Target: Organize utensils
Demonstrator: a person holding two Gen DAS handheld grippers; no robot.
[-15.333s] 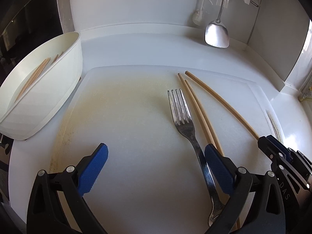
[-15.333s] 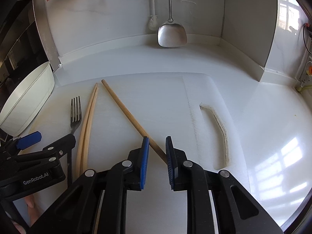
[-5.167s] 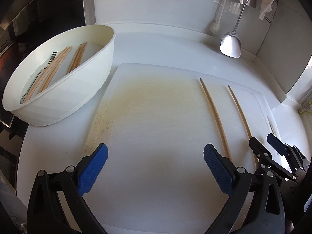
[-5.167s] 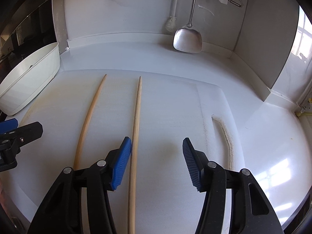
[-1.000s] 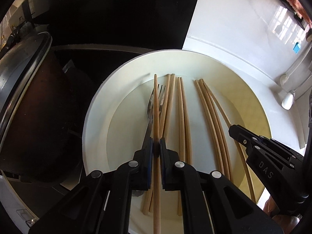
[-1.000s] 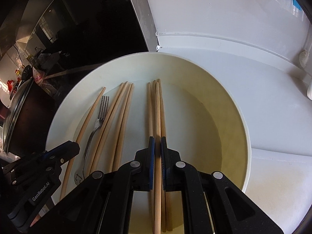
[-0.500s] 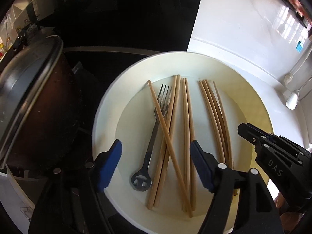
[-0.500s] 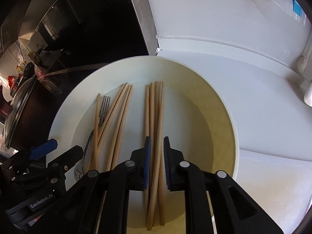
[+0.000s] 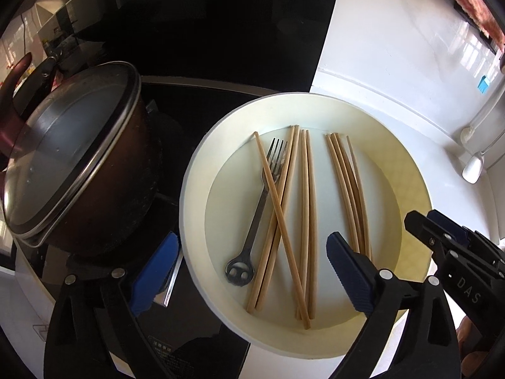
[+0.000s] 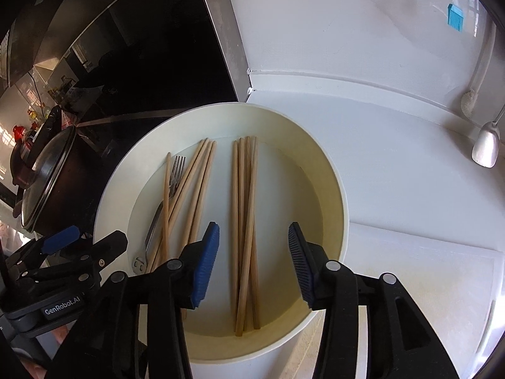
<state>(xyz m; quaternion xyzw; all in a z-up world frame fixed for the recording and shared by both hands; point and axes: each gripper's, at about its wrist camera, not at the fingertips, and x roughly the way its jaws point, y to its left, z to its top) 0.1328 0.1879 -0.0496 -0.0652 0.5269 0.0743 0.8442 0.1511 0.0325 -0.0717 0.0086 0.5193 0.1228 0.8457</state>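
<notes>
Both my left claw [image 9: 249,271] and right claw [image 10: 254,265] hang spread and empty over the white bowl [image 9: 195,170] at frame centre, where light, stiff, slippery chopsticks [image 10: 244,221] and fork [image 9: 258,202] lie; I'd pinch them mid-shaft.

white counter [image 10: 394,164] | glossy black backsplash [image 9: 205,25] | white wall [image 10: 331,15]
</notes>
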